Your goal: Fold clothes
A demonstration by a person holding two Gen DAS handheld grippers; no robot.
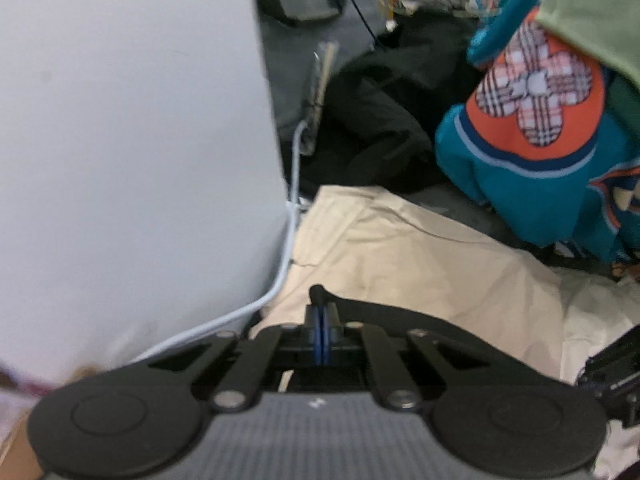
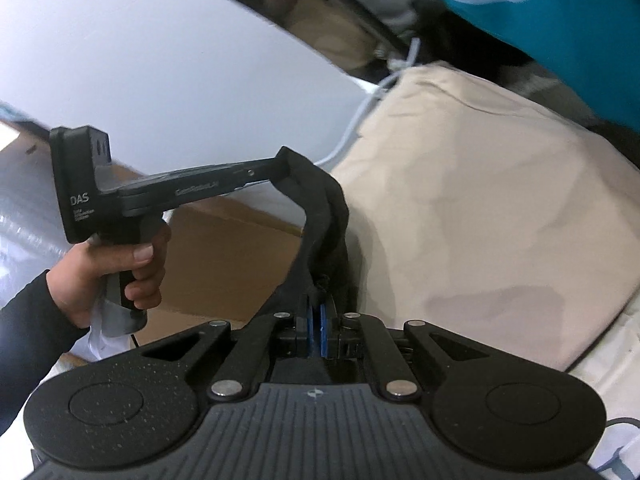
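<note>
Left wrist view: left gripper (image 1: pixel 322 322), blue pads (image 1: pixel 319 330) pressed together on an edge of black garment (image 1: pixel 384 314); fabric stretched rightward as a taut band over beige cloth (image 1: pixel 408 248). White panel (image 1: pixel 128 152) filling left half, blocking sight that side. Pale cable (image 1: pixel 288 240) along panel edge. Grey bag (image 1: pixel 304 32) and dark heap (image 1: pixel 380 120) behind. Teal and orange garment (image 1: pixel 532 152) hanging at right, green cloth (image 1: pixel 592 12) above it.

Right wrist view: right gripper (image 2: pixel 318 330), clamped on same black garment (image 2: pixel 324 216), hanging between both grippers. Left gripper (image 2: pixel 280 170) held in person's hand (image 2: pixel 120 272), dark sleeve (image 2: pixel 24 340). Cardboard box (image 2: pixel 224 256) below. Beige cloth (image 2: pixel 480 208) at right.
</note>
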